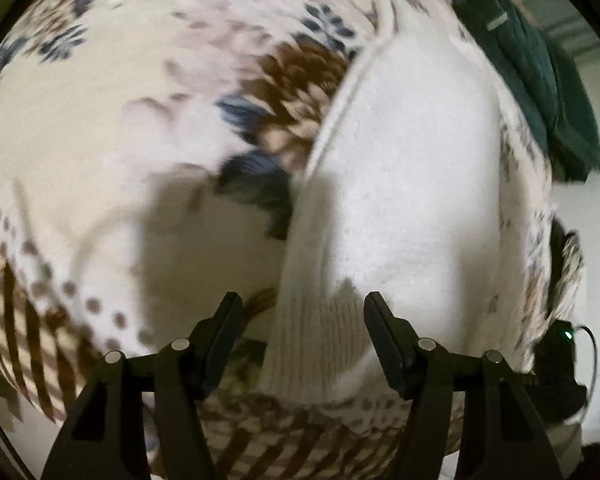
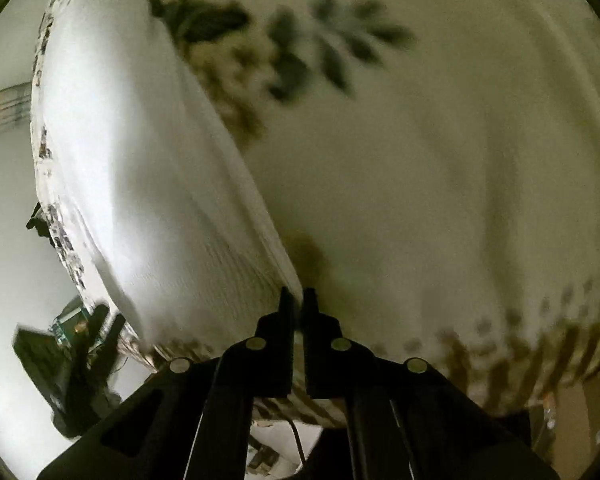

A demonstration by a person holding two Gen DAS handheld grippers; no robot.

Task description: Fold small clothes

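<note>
The white ribbed knit garment (image 1: pixel 400 184) runs six to twelve o'clock on the flowered bedspread (image 1: pixel 100 128); left gripper (image 1: pixel 303 308) gapes over its hem, right gripper (image 2: pixel 298 300) pinches its corner.

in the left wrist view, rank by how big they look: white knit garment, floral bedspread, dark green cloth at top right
1. floral bedspread, fills most of the view
2. white knit garment
3. dark green cloth, though it lies farther from the camera, so its real size is unsure

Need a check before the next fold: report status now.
Left gripper open over white garment. Right gripper shut on its corner. Nothing in the way.
</note>
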